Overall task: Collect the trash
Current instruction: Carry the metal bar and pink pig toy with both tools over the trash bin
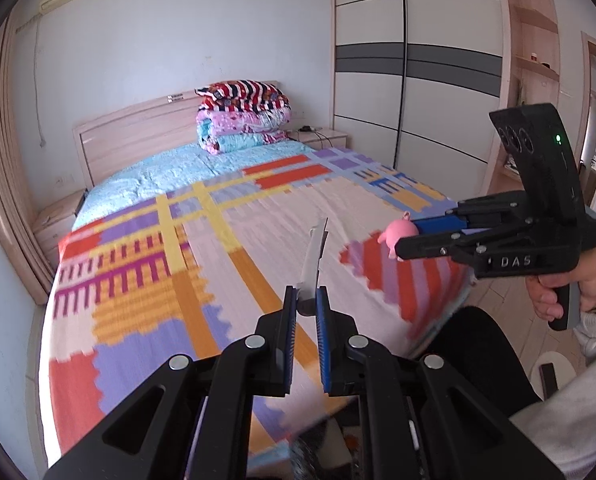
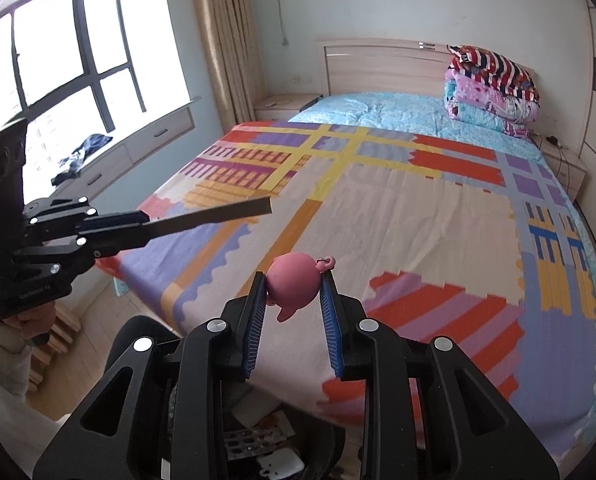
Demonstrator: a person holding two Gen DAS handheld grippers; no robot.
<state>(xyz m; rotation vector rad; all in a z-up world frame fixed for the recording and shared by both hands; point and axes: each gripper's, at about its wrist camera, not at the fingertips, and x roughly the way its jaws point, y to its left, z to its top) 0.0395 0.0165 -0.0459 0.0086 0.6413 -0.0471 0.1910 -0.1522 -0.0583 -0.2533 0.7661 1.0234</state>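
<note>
My left gripper [image 1: 306,294] is shut on a thin grey strip [image 1: 313,258] that sticks out forward above the bed; the same strip [image 2: 214,214] shows flat and long in the right wrist view, held by the left gripper [image 2: 142,226]. My right gripper [image 2: 294,280] is shut on a small pink toy pig [image 2: 296,286], which fills the gap between the blue pads. From the left wrist view that pig [image 1: 397,234] hangs at the tip of the right gripper [image 1: 407,236]. Below both grippers stands a black trash bin [image 2: 146,332] with packaging inside.
A bed with a colourful patterned blanket [image 2: 397,216] fills the view, folded quilts [image 1: 242,116] stacked at its headboard. A wardrobe [image 1: 409,72] stands right of the bed, a window bench [image 2: 110,160] with dark cloth on the other side. Nightstands flank the headboard. Wooden floor lies below.
</note>
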